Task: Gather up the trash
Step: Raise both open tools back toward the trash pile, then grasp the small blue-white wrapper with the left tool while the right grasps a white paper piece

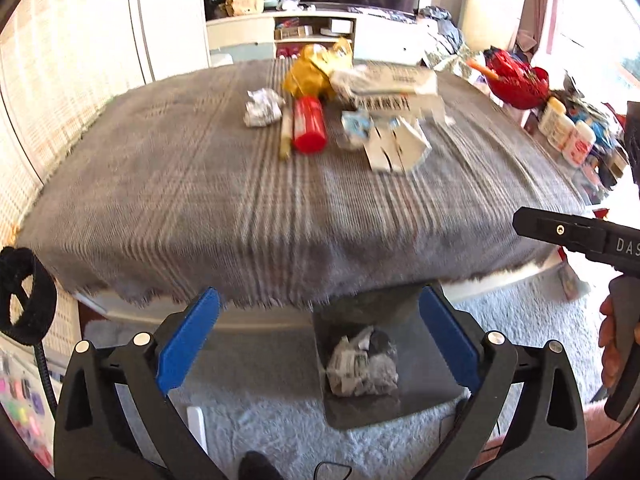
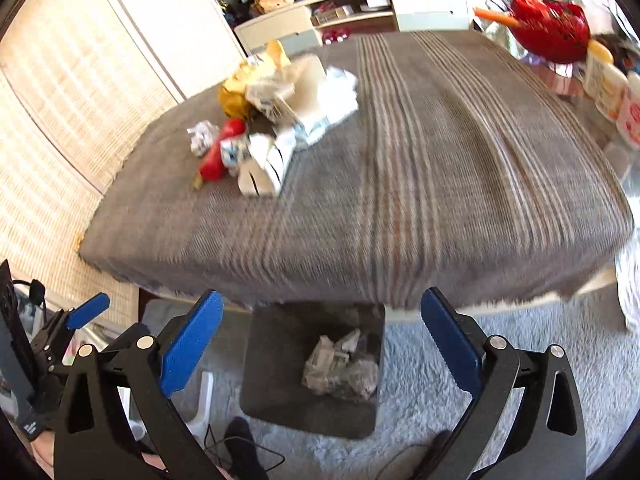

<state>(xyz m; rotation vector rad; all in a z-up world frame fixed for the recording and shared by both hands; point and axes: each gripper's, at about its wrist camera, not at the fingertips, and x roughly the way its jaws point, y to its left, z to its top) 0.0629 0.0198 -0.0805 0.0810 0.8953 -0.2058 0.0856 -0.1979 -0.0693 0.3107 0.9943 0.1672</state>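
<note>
Grey striped cloth [image 1: 224, 200] covers the table, its stripes running from the near edge up toward the far side of both frames. I have both tongs released: the left gripper [image 1: 320, 336] and the right gripper [image 2: 322, 336] each stand wide, blue pads apart, with nothing between them.

The trash pile [image 1: 352, 116] sits at upper centre of the left view and upper left of the right view, well back from the table's near edge. In it a red can [image 1: 308, 124] lies on its side, its long axis running away from me, about in line with the stripes. A thin pale stick [image 1: 286, 132] lies just beside it on the left, pointing the same way. A crumpled paper ball [image 1: 262, 108] sits left of that, slightly apart. Behind are a crinkled yellow wrapper [image 1: 312, 72] and flat white cartons [image 1: 396, 144] with printed barcodes, overlapping.

Below the fringed near edge, a dark square bin [image 1: 424, 364] stands on pale shaggy carpet [image 1: 520, 320], and crumpled paper [image 1: 360, 364] lies inside it, seen between the pads in both views. The whole near half of the cloth is bare, giving open room between the edge and the pile. At right in the left view, a hand [image 1: 612, 352] holds the other gripper's handle. A red bowl [image 1: 516, 84] and some bottles [image 1: 568, 132] crowd the table's right edge.
</note>
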